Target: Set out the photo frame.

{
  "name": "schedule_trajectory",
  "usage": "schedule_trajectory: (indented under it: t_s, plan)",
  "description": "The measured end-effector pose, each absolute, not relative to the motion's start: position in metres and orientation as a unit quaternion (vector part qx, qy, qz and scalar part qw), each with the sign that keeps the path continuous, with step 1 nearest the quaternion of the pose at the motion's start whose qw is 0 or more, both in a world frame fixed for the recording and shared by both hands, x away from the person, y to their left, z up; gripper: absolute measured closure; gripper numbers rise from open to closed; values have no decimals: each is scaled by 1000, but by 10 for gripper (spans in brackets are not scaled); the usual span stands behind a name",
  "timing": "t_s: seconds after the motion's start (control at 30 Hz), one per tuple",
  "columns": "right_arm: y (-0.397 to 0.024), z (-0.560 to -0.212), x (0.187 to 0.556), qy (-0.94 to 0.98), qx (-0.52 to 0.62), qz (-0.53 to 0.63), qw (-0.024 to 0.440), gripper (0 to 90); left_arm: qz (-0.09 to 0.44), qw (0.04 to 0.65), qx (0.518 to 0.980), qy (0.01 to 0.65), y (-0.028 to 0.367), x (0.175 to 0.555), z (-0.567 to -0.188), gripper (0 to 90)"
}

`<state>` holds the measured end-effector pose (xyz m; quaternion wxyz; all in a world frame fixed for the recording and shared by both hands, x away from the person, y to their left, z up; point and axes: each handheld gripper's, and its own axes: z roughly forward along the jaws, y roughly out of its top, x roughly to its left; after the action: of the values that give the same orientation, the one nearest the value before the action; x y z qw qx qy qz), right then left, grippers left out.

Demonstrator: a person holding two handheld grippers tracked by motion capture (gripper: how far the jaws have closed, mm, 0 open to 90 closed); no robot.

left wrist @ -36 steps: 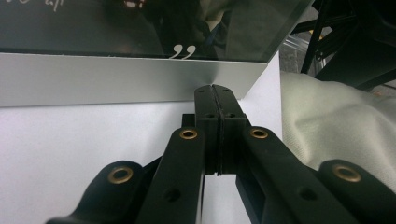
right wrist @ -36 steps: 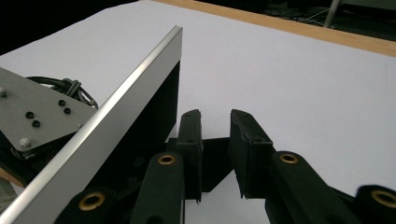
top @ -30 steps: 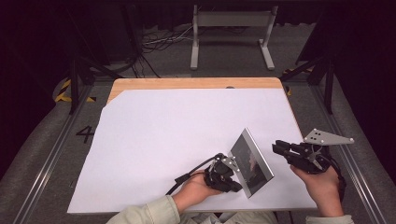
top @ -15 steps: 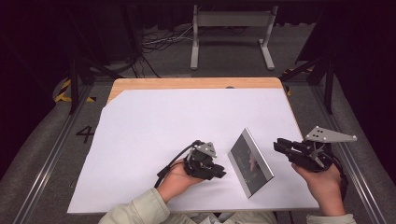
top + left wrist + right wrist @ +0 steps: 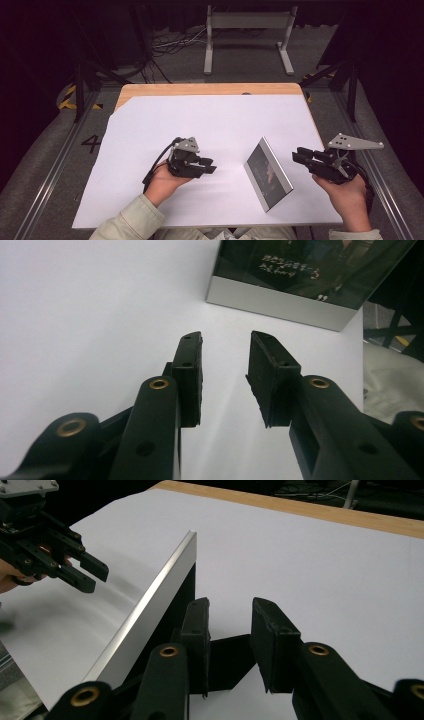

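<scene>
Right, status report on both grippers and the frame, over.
Left gripper jaws just opened, nothing between them, clear of the frame. Right gripper open, empty, beside it. Frame standing on the white sheet. Nothing in the way.

Lighting: bright, even overhead light on the white sheet (image 5: 210, 125) covering the table; floor and surroundings beyond it fall to near black.

Shadows: soft and short, pooled under the left gripper (image 5: 207, 166) and along the framed panel (image 5: 267, 172) near the sheet's right edge.

Glare: the panel's dark glass mirrors pale marks; its silver rim (image 5: 150, 600) gleams in the right gripper view.

Focus: high view soft and grainy. In both gripper views the near jaws are slightly soft, and the sheet washes out to featureless white.

Distortion: mild wide-angle stretch at the gripper views' edges.
</scene>
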<state>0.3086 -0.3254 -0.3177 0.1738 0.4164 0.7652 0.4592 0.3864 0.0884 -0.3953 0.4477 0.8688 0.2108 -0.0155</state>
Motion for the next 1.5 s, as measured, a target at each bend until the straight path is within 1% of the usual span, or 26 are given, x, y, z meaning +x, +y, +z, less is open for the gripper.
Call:
schedule_trajectory:
  t_s: [0.2, 0.4, 0.6, 0.9, 1.07, 1.3, 1.5]
  plan:
    - [-324, -317, 308, 764, 415, 463, 172, 680, 8, 458, 860, 224, 110, 391, -392, 642]
    - [-321, -313, 307, 764, 414, 468, 162, 648, 30, 456, 858, 233, 127, 396, -393, 602]
    - [-317, -306, 306, 765, 415, 467, 155, 634, 39, 455, 855, 247, 140, 399, -396, 580]
    - [-306, -286, 313, 778, 444, 430, 115, 617, 49, 460, 846, 265, 149, 401, -395, 572]
    - [-297, -282, 320, 789, 455, 403, 94, 618, 50, 465, 840, 275, 152, 405, -396, 571]
    - [-286, -278, 327, 799, 467, 372, 68, 644, 51, 463, 840, 279, 155, 405, -397, 571]
    - [-278, -272, 330, 804, 476, 352, 46, 640, 53, 461, 840, 280, 155, 405, -397, 572]
